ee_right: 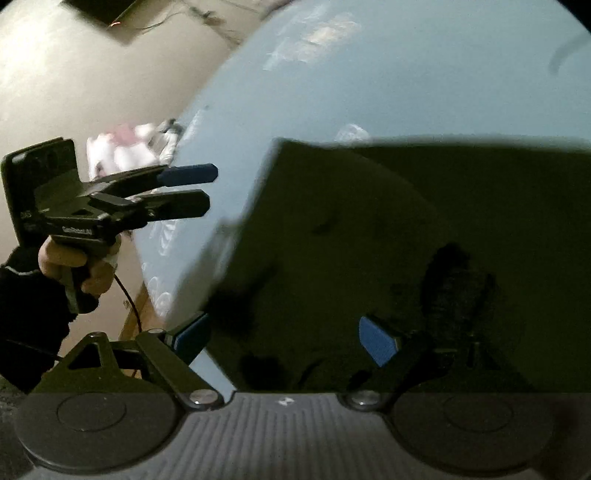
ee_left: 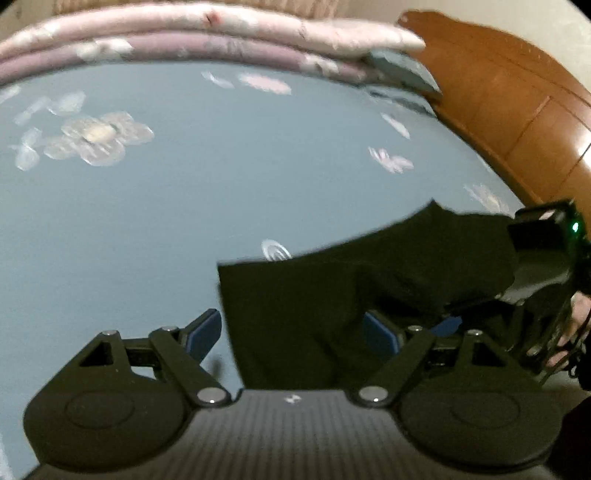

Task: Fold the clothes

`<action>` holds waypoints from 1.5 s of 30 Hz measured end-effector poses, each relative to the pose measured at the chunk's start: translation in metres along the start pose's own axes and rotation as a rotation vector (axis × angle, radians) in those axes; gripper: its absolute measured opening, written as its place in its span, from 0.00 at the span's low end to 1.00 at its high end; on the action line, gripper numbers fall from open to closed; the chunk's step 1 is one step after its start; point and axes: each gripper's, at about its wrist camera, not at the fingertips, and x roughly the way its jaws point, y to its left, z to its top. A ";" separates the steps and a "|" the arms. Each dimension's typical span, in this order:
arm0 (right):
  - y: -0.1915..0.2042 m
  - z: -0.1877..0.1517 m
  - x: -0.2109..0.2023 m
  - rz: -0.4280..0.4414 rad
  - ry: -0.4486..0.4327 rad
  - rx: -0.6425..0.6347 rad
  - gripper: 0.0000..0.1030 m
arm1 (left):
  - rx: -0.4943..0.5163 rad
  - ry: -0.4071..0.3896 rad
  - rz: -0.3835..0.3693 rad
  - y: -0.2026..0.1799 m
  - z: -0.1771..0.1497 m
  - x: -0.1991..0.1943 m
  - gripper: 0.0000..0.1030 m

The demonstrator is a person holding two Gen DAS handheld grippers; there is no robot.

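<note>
A dark garment (ee_right: 406,240) lies spread on the blue flowered bed (ee_left: 184,206), one corner lifted off the sheet. The left gripper (ee_left: 295,332) has its blue-padded fingers (ee_left: 205,334) spread wide, cloth draped between them but not pinched; in the right wrist view it is at the bed's edge, apart from the garment. The right gripper (ee_right: 284,339) is also wide open over the garment, nothing clamped, and folded pink quilts (ee_left: 221,33) lie at the bed's far side by a wooden headboard (ee_left: 517,110).
</note>
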 end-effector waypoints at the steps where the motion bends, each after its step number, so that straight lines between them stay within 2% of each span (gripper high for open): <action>1: -0.003 0.000 -0.007 0.015 -0.010 0.018 0.88 | -0.041 -0.005 -0.029 0.005 0.004 0.005 0.81; 4: -0.010 0.003 -0.029 0.043 -0.043 0.046 0.88 | -0.135 -0.027 -0.099 0.015 0.014 0.017 0.81; 7: -0.003 0.020 -0.042 -0.006 -0.059 0.011 0.88 | -0.091 -0.075 -0.082 0.011 0.016 0.013 0.81; 10: 0.008 0.036 -0.045 -0.015 -0.072 -0.041 0.91 | -0.078 -0.150 -0.089 0.018 0.031 0.011 0.81; 12: 0.015 0.044 -0.041 -0.023 -0.072 -0.061 0.92 | -0.068 -0.167 -0.079 0.023 0.039 0.018 0.81; 16: 0.015 0.049 -0.026 -0.029 -0.067 -0.048 0.92 | -0.082 -0.139 -0.096 0.033 0.044 0.035 0.82; 19: 0.012 0.042 -0.024 -0.047 -0.057 -0.021 0.92 | -0.045 -0.148 -0.082 0.030 0.048 0.027 0.82; 21: 0.009 0.035 -0.029 -0.046 -0.067 0.000 0.92 | -0.045 -0.182 -0.090 0.030 0.051 0.018 0.82; 24: 0.007 0.030 -0.040 -0.047 -0.098 0.016 0.92 | -0.064 -0.152 -0.101 0.032 0.051 0.023 0.83; 29: 0.010 0.056 -0.044 -0.018 -0.117 0.006 0.92 | -0.053 -0.151 -0.138 0.019 0.031 0.012 0.83; 31: 0.012 0.078 -0.033 0.017 -0.091 -0.028 0.94 | -0.067 -0.141 -0.156 0.015 0.020 0.008 0.83; 33: 0.013 0.100 -0.019 0.052 -0.056 -0.063 0.96 | -0.092 -0.106 -0.139 0.014 0.007 0.014 0.82; 38: 0.014 0.146 0.047 0.113 0.095 -0.118 0.96 | -0.044 -0.139 -0.095 0.003 -0.010 0.010 0.83; 42: 0.014 0.152 0.096 0.108 0.232 -0.161 0.97 | 0.016 -0.150 -0.061 -0.004 -0.016 0.006 0.83; 43: 0.014 0.151 0.102 0.102 0.249 -0.174 1.00 | 0.023 -0.152 -0.051 -0.004 -0.017 0.004 0.83; 45: 0.014 0.154 0.108 0.144 0.258 -0.169 1.00 | 0.029 -0.159 -0.022 -0.003 -0.016 -0.001 0.83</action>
